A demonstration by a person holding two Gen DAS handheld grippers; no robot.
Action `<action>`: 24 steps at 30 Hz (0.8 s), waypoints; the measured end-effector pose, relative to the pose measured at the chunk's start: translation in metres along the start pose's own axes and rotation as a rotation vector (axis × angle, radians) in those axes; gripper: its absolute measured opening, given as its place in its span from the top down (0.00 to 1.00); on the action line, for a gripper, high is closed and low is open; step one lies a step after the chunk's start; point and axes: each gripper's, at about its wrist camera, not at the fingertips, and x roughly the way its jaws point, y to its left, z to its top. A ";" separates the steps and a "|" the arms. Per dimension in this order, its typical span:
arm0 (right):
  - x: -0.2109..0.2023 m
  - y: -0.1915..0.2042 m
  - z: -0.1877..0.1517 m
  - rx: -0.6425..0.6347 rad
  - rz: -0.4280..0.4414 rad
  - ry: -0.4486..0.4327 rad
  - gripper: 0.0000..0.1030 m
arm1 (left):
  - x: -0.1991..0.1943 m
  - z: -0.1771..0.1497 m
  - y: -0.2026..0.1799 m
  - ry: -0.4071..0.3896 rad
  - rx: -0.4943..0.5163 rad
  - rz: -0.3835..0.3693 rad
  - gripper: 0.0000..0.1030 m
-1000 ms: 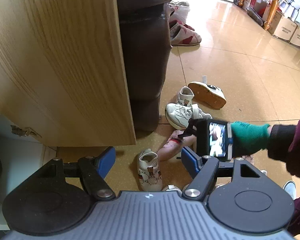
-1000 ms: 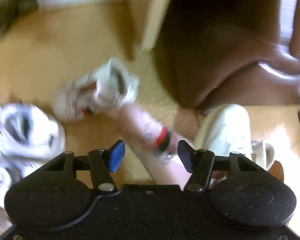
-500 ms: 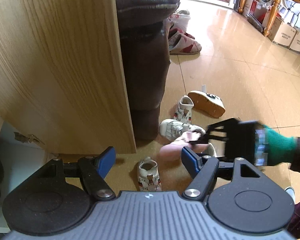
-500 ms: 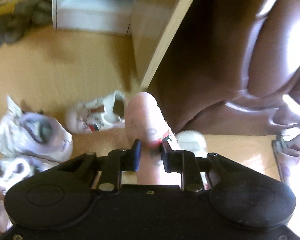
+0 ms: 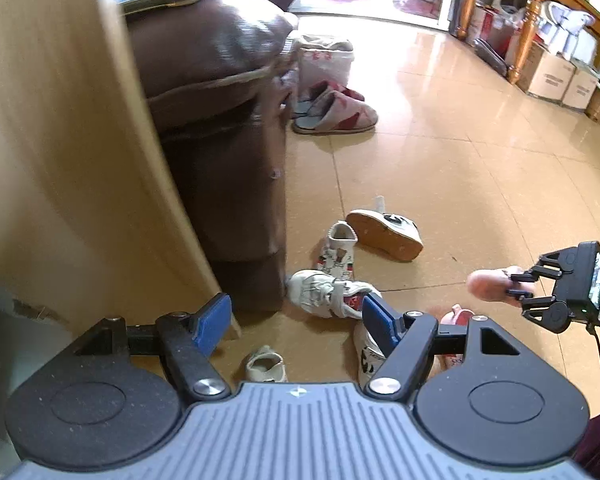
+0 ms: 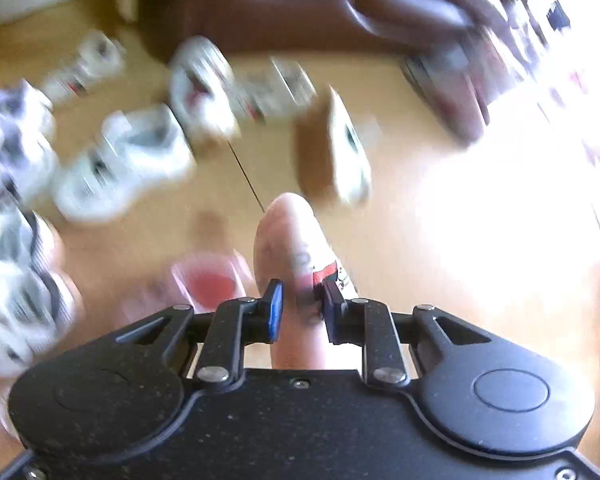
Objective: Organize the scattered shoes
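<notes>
Lifted off the floor (image 5: pixel 480 160) since a second ago, the pink shoe (image 6: pixel 288 248) hangs clamped in the right tongs (image 6: pixel 300 300); left tongs (image 5: pixel 296 320) gape apart above scattered white sneakers (image 5: pixel 324 292).

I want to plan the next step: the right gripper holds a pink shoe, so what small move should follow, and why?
Probably carry the pink shoe toward the cabinet on the left. The right gripper is shut on it and it is off the floor, while the left gripper is open and holds nothing.
</notes>
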 end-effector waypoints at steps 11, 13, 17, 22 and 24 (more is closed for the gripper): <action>0.037 0.051 -0.069 -0.065 0.109 0.218 0.81 | 0.010 0.003 -0.002 0.011 -0.006 0.014 0.30; 0.030 0.054 -0.072 -0.030 0.203 0.213 0.77 | 0.008 0.004 -0.003 0.005 -0.005 0.011 0.30; 0.012 0.037 -0.083 0.139 0.337 0.178 0.77 | 0.004 0.006 -0.006 -0.007 -0.004 0.004 0.30; 0.003 -0.012 -0.109 0.444 0.272 0.172 0.74 | 0.000 0.008 -0.009 -0.023 -0.003 -0.004 0.30; 0.000 -0.025 -0.116 0.550 0.243 0.173 0.74 | 0.000 0.008 -0.011 -0.024 -0.001 -0.005 0.30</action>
